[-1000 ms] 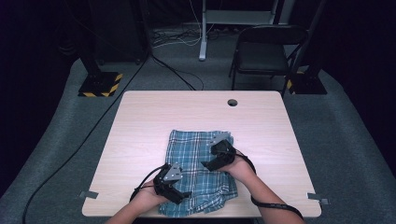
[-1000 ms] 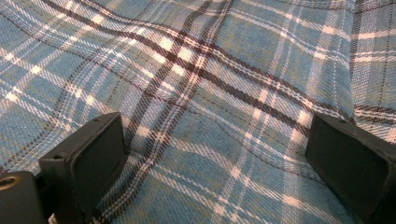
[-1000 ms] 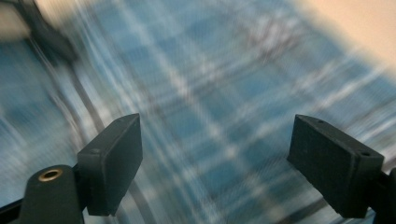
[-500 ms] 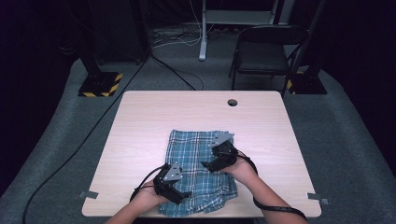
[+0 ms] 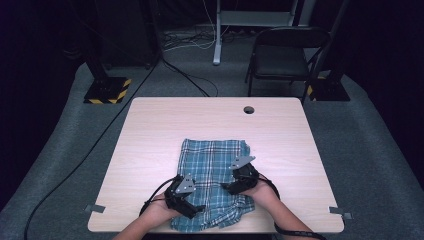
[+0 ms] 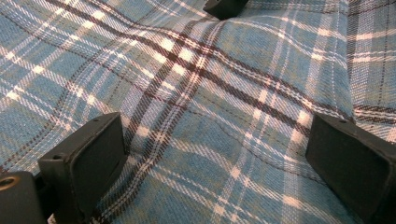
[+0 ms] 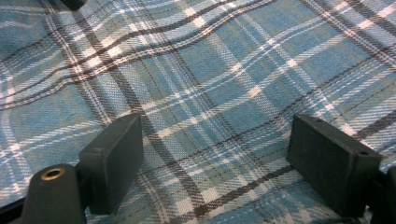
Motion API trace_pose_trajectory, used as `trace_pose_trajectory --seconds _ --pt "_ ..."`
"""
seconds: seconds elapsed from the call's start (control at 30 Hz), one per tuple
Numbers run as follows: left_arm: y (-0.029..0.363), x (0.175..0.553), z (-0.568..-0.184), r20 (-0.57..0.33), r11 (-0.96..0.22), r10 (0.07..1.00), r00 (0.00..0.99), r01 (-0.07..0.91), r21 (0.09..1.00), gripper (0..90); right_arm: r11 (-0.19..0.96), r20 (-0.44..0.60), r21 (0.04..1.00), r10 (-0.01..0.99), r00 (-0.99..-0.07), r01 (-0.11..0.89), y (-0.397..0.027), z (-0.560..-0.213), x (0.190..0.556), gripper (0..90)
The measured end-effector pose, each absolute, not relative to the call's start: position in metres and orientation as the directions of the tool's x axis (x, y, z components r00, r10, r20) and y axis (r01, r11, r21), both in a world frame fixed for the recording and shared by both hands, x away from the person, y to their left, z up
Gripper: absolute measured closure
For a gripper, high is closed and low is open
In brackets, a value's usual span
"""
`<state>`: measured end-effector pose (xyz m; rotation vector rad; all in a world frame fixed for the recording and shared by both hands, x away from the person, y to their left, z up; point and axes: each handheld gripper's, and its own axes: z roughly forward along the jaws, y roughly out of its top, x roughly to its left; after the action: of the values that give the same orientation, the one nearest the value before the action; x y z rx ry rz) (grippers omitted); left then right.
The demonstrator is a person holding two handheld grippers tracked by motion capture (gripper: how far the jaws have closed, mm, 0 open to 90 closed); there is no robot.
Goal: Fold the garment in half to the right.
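Blue plaid cloth [image 5: 212, 182] on wooden table [image 5: 150, 135], both grippers over it.

Cloth lies folded at the near middle of the table, its near edge at the table's front edge. Left gripper [image 5: 196, 210] sits low over the cloth's near left part, jaws spread wide, flat fabric between them, nothing pinched. Right gripper [image 5: 226, 188] hovers over the right half, jaws likewise wide apart, gripping nothing.

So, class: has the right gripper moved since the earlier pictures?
Yes. The right gripper has slid toward the near table edge, along the plaid cloth.
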<state>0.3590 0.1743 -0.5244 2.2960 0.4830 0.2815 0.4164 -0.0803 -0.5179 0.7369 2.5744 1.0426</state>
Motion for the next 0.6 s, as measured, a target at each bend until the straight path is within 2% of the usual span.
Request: trace_pose_trajectory --seconds 0.13,0.27,0.43,0.6 --pt "0.174 0.359 -0.524 0.057 -0.643 0.423 0.904 0.255 0.722 4.7 0.621 -0.049 0.694 0.546 -0.836 0.365 -0.080 -0.514 0.417 17.2" --pt "0.174 0.359 -0.524 0.057 -0.645 0.424 0.904 0.257 0.719 4.6 0.640 -0.090 0.691 0.538 -0.838 0.337 -0.076 -0.501 0.410 16.6" --pt "0.173 0.360 -0.523 0.055 -0.655 0.416 0.908 0.257 0.710 4.6 0.622 -0.047 0.727 0.467 -0.883 0.290 -0.071 -0.484 0.394 16.6" --pt "0.173 0.363 -0.520 0.044 -0.669 0.400 0.915 0.259 0.696 4.6 0.669 -0.020 0.688 0.405 -0.914 0.281 -0.067 -0.488 0.386 16.7"
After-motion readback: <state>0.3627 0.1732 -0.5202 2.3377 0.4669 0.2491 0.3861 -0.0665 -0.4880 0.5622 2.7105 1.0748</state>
